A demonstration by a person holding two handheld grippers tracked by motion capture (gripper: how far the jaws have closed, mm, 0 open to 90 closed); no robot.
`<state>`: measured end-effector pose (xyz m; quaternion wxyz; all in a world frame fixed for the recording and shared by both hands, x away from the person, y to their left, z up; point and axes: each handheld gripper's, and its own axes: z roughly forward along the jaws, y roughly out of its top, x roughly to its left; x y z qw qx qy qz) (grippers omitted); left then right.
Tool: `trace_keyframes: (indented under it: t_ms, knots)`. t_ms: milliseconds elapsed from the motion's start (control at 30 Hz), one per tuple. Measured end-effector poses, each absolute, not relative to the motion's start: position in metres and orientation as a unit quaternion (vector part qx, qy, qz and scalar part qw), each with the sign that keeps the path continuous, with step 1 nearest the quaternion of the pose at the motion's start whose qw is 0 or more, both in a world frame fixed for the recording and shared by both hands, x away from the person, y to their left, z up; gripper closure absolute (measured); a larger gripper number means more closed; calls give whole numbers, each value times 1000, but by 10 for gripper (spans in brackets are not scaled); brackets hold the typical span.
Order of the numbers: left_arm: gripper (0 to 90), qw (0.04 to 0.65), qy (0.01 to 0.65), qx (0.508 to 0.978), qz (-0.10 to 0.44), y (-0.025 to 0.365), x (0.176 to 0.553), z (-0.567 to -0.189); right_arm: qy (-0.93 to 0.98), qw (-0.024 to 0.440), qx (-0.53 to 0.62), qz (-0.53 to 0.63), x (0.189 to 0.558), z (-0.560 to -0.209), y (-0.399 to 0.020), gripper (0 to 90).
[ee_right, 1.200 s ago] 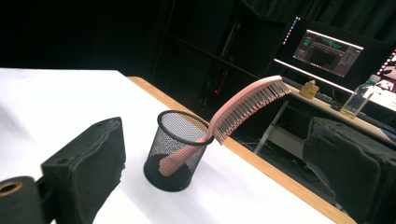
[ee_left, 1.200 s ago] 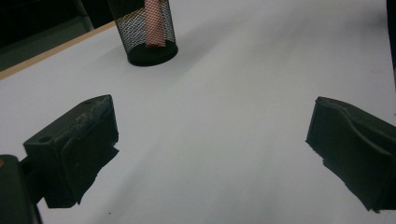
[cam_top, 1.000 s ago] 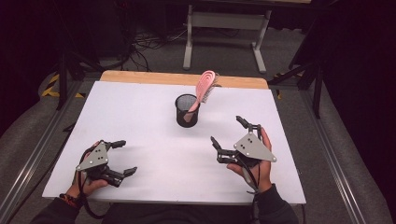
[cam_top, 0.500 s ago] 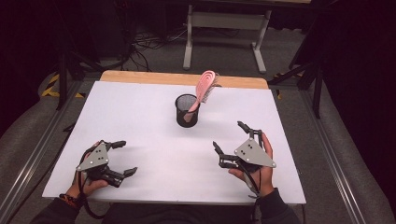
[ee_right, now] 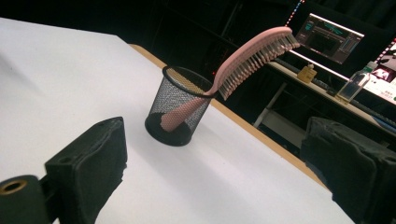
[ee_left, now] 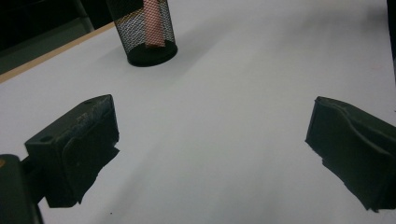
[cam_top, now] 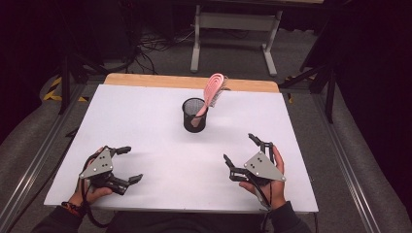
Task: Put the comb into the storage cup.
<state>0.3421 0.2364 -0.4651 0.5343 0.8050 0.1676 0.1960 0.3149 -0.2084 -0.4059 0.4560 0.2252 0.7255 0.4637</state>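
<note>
Left gripper view: brush (ee_left: pixel 153 23) head cut off above cup (ee_left: pixel 145 32)

The tabletop (cam_top: pixel 145 126) was smooth matt white, edged in wood; the cup (cam_top: pixel 194 114) black metal mesh; the brush (ee_right: pixel 254 55) pink plastic.

Mesh cup (ee_left: pixel 145 29) top cut off by left gripper view's upper edge. Pink brush (cam_top: pixel 211 95) handle end hidden inside cup. Far monitor (ee_right: pixel 332 37) text too blurred to read.
</note>
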Motion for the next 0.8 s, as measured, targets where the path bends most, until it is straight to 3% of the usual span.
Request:
trace_keyframes:
  t_ms: [800]
  knots:
    - [32, 535, 169, 805, 194, 236, 343, -466, 721, 461, 255, 450, 312, -438, -241, 77]
